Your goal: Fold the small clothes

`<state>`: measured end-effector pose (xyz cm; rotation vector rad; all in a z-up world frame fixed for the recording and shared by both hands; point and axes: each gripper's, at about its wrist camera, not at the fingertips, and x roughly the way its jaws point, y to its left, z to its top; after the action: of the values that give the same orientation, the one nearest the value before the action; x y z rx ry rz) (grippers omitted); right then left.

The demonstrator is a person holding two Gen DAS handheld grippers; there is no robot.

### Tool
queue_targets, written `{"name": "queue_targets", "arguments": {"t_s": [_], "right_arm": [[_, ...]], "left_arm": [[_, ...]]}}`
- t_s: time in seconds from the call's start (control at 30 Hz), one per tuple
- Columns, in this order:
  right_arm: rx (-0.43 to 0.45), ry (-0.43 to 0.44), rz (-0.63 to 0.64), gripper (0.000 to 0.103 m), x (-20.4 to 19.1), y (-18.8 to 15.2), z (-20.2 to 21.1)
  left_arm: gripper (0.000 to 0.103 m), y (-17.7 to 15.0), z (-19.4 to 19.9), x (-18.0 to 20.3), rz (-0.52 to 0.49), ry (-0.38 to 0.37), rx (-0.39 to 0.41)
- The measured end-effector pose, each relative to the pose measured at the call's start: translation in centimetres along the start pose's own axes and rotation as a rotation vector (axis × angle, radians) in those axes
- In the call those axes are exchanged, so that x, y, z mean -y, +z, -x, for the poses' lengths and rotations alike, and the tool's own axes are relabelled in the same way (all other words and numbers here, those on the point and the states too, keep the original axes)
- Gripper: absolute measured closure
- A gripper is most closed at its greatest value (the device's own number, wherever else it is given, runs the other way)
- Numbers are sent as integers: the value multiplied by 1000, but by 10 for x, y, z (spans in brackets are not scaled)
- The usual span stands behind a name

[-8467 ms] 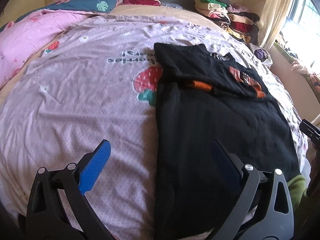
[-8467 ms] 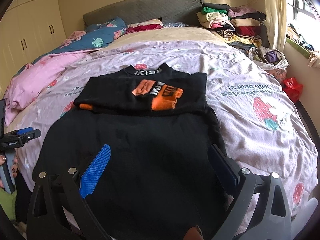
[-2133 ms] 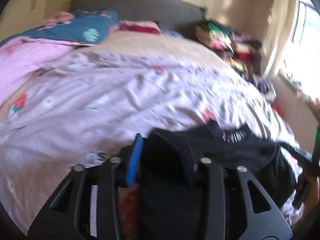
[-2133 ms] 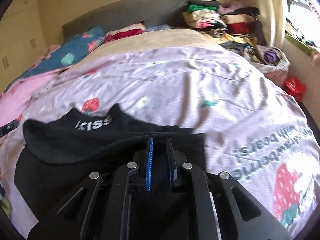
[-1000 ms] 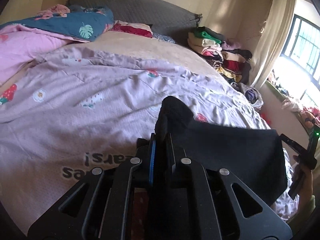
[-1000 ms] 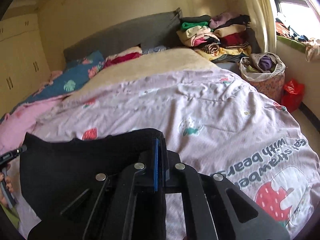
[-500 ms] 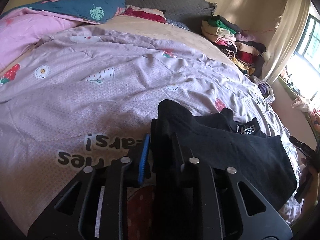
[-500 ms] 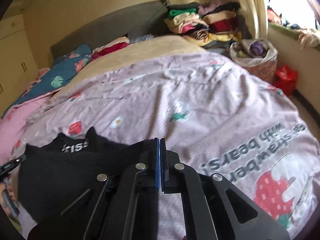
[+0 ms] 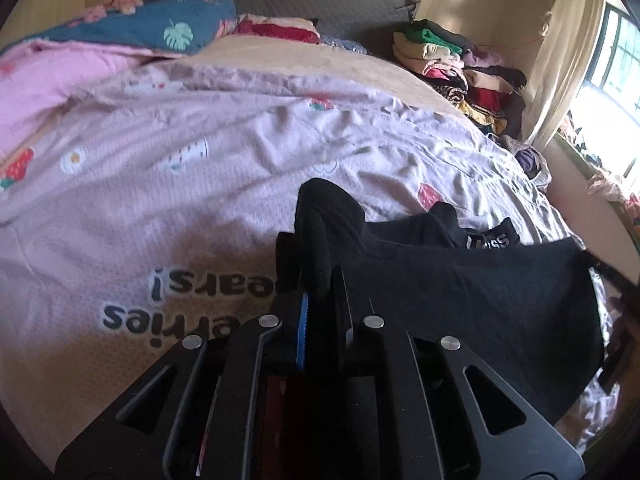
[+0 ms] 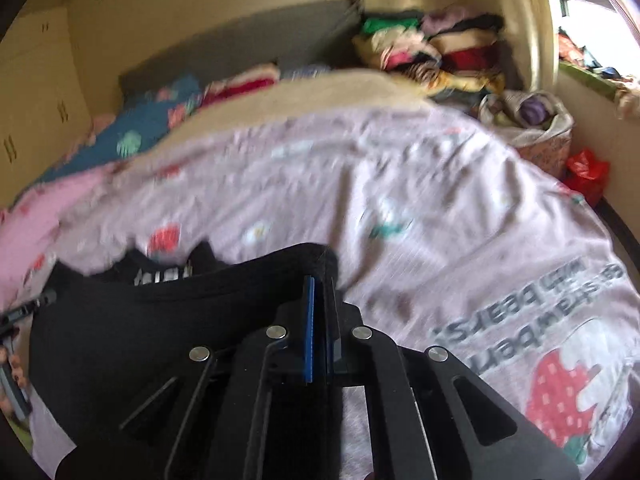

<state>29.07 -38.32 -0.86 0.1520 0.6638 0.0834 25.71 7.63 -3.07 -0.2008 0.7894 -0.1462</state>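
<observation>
A black garment (image 9: pixel 460 292) (image 10: pixel 140 320) lies folded on the lilac bedspread (image 9: pixel 160 200) (image 10: pixel 440 208), and its collar with white lettering (image 9: pixel 490 240) (image 10: pixel 160 276) peeks out beyond the lifted fold. My left gripper (image 9: pixel 320 280) holds the fold's left corner, jaws closing with black cloth bunched between the pads. My right gripper (image 10: pixel 320 282) holds the right corner, its jaws closing on a thin edge of the cloth. The fold edge stretches between the two grippers, a little above the bed. The right wrist view is blurred.
Folded clothes are stacked (image 9: pixel 452 68) (image 10: pixel 432 52) at the far right by the headboard. A pink blanket (image 9: pixel 60 72) and a blue pillow (image 9: pixel 160 32) lie at the far left. A bag of laundry (image 10: pixel 528 128) and a red bag (image 10: pixel 588 172) sit beside the bed.
The held fold has come down and forward over the garment, so the lettered collar now shows. The left jaws parted slightly half a second ago and have narrowed on the cloth again.
</observation>
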Motion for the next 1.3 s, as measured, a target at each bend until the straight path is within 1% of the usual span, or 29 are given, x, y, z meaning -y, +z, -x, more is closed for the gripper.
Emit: {"name": "queue_targets", "arguments": {"t_s": [0.07, 0.13, 0.27, 0.33, 0.4, 0.43, 0.47, 0.5, 0.53, 0.57, 0.6, 0.63, 0.67, 0.7, 0.73, 0.8, 0.83, 0.87, 0.93, 1.0, 1.07, 1.2, 1.3], "right_arm": [[-13, -30, 13, 101, 2, 0, -4], [-56, -65, 18, 101, 3, -5, -14], [-125, -91, 31, 100, 4, -12, -26], [-148, -112, 41, 99, 2, -14, -29], [-161, -133, 52, 94, 0, -17, -26], [-157, -141, 56, 85, 0, -18, -24], [-153, -145, 55, 72, 1, -18, -22], [-150, -146, 52, 68, 2, -18, -19], [-143, -134, 43, 64, 3, -19, -12], [-136, -125, 39, 64, 4, -19, -8], [-129, -118, 36, 64, 4, -19, -2], [-121, -110, 43, 62, 1, -20, 6], [-114, -106, 51, 61, -1, -20, 12], [-108, -98, 60, 58, -4, -21, 18], [-104, -82, 67, 56, -7, -22, 24], [-94, -46, 68, 54, -14, -26, 36], [-92, -18, 65, 50, -18, -30, 43], [-95, 0, 66, 49, -23, -33, 48], [-90, 25, 83, 49, -35, -37, 57], [-88, 47, 107, 47, -47, -43, 65], [-89, 56, 131, 38, -58, -50, 71], [-99, 61, 177, 37, -77, -65, 79], [-94, 56, 193, 36, -83, -69, 82]], "left_arm": [[99, 0, -5, 0, -5, 9, -12], [98, -2, -11, -2, -4, 20, -34], [89, -5, -14, -4, 3, 35, -54], [81, -7, -12, -3, -4, 51, -55], [76, -8, -7, -1, -8, 57, -54], [74, -9, -4, -1, -9, 57, -53], [67, -10, -1, 1, -11, 62, -50], [59, -11, 4, 2, -14, 71, -45], [55, -12, 8, 3, -15, 74, -42], [47, -13, 13, 4, -14, 76, -38], [43, -14, 17, 6, -14, 75, -33], [42, -16, 22, 9, -17, 72, -28], [37, -17, 27, 12, -22, 73, -24], [30, -18, 30, 15, -25, 71, -21], [27, -20, 34, 18, -30, 69, -18], [20, -23, 42, 28, -50, 60, -18], [17, -25, 45, 33, -64, 60, -20], [13, -28, 48, 38, -76, 60, -21], [13, -32, 52, 47, -88, 53, -27], [10, -37, 54, 54, -98, 39, -36], [10, -43, 55, 62, -117, 38, -52], [10, -51, 58, 72, -136, 33, -67], [10, -55, 61, 76, -146, 30, -74]]}}
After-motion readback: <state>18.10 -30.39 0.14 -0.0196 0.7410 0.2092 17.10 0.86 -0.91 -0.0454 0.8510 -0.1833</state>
